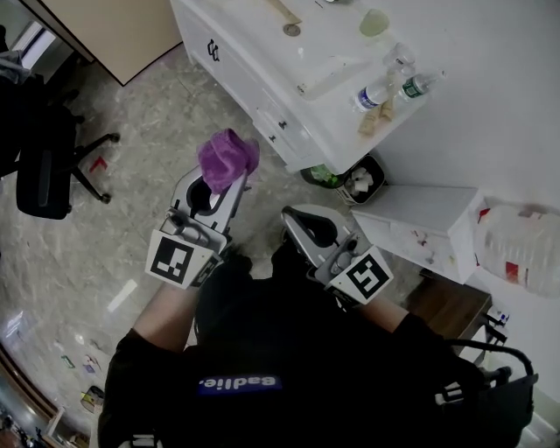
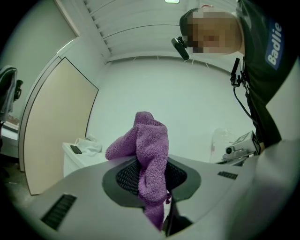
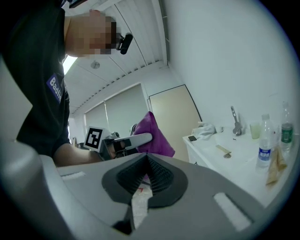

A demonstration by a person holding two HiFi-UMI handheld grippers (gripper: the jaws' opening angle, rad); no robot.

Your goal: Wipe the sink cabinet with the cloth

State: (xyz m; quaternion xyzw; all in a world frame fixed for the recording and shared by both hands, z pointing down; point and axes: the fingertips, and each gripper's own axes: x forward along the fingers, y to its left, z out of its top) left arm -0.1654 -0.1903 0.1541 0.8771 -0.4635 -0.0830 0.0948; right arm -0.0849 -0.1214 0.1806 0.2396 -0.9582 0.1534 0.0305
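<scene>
Your left gripper [image 1: 229, 182] pinches the bunched purple terry cloth [image 1: 227, 156] in the air, apart from the white sink cabinet [image 1: 249, 83]; your right gripper [image 1: 296, 219] is pressed together, empty. Held by one fold, the cloth could slip out under wiping pressure.

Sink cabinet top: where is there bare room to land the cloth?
Bare: the strip of sink cabinet top between the drain and the front edge. Crowded: the end by the wall, with bottles, cup and crumpled paper.
</scene>
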